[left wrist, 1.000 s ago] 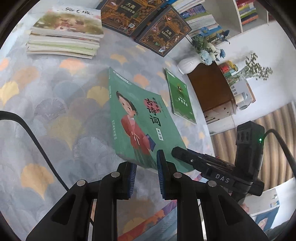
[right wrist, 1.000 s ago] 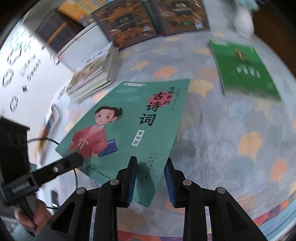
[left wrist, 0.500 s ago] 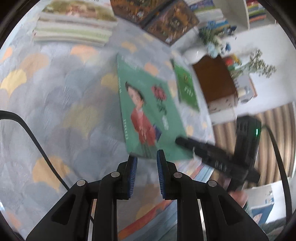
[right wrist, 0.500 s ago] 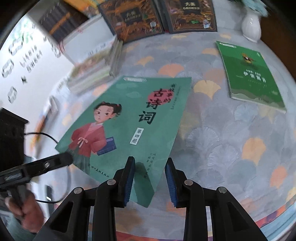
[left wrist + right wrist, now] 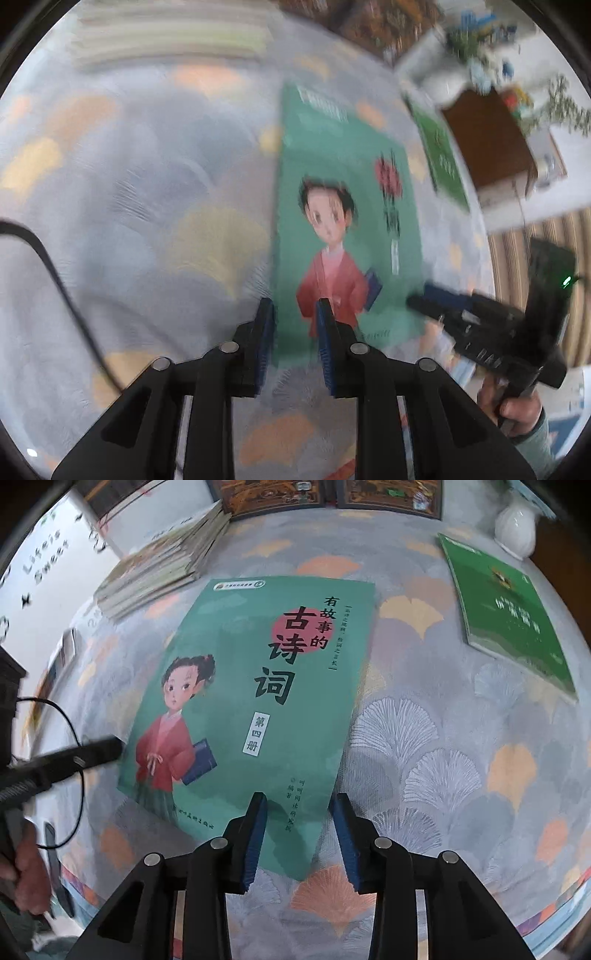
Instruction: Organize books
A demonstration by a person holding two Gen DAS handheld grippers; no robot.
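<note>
A teal book (image 5: 258,701) with a girl in a red robe on its cover lies flat on the leaf-patterned tablecloth (image 5: 443,738). My right gripper (image 5: 297,808) hangs over its near right corner. Its jaws are opening, and the corner shows between them with the pads clear of it. In the blurred left wrist view my left gripper (image 5: 294,317) straddles the near left edge of the teal book (image 5: 343,221). Its jaws are opening too, with a gap around the edge. Each view shows the other gripper beside the book: the left gripper (image 5: 85,753) and the right gripper (image 5: 443,299).
A green book (image 5: 509,616) lies to the right. A stack of thin books (image 5: 162,565) sits at the far left, with dark ornate books (image 5: 332,494) and a white vase (image 5: 515,528) at the back. A black cable (image 5: 55,266) crosses the cloth. The table's edge runs just below the grippers.
The teal book was tilted up off the cloth and now lies flat. Both grippers have come down toward the table, and the right jaws stand wider apart.
</note>
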